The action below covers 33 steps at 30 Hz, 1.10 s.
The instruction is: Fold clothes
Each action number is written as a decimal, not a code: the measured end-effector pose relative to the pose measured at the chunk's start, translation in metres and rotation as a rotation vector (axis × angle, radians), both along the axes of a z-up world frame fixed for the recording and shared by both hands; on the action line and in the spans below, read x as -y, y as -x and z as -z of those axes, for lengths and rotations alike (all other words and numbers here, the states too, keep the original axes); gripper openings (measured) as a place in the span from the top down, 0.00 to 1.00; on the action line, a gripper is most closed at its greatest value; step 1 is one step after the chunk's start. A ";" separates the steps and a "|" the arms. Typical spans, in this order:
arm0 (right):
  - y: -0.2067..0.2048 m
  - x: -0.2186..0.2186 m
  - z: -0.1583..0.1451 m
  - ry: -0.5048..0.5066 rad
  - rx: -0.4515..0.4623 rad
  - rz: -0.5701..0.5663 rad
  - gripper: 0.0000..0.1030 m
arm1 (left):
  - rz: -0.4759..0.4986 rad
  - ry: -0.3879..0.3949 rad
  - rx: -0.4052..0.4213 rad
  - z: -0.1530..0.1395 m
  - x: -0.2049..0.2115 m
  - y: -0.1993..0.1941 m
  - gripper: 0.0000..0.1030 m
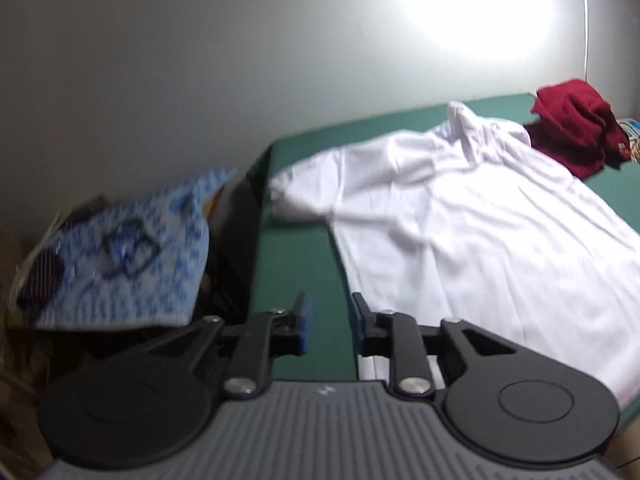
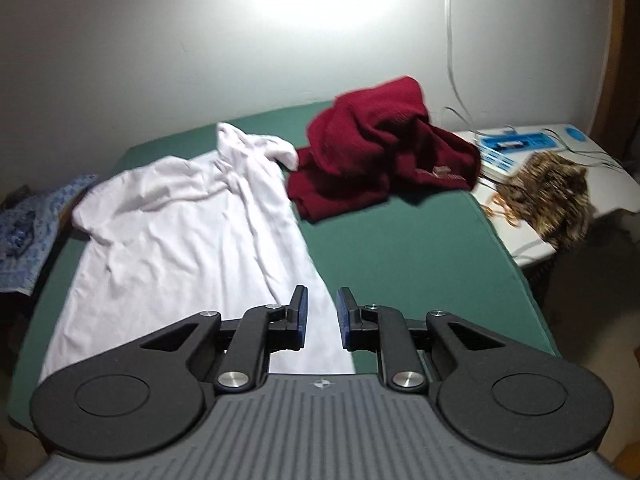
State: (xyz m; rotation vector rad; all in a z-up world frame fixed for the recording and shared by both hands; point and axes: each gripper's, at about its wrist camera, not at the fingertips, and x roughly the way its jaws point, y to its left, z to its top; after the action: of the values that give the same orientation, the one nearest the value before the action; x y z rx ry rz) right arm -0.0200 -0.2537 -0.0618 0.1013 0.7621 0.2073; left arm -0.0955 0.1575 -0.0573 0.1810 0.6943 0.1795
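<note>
White shirt (image 2: 180,232) lies spread flat on the green table (image 2: 400,260), collar toward the wall, a crumpled red sweater (image 2: 384,156) touching its collar end. Left gripper (image 1: 330,320) and right gripper (image 2: 322,316) hover over the hem, jaws slightly apart, holding nothing.

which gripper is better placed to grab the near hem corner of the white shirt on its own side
Right, though narrowly. The right gripper hangs open over the white shirt near its hem edge; the left gripper is open above bare green mat beside it.
</note>
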 end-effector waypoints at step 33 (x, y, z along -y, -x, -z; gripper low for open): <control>-0.340 -0.056 0.081 0.035 0.133 -0.208 0.95 | -0.194 0.083 -0.315 0.121 0.053 -0.217 0.26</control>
State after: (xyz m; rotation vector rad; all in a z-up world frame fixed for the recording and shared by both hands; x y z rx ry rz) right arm 0.3198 -0.1977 -0.1431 -0.0253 0.6432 0.3945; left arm 0.1215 0.1044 -0.1781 0.0620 1.0319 0.3109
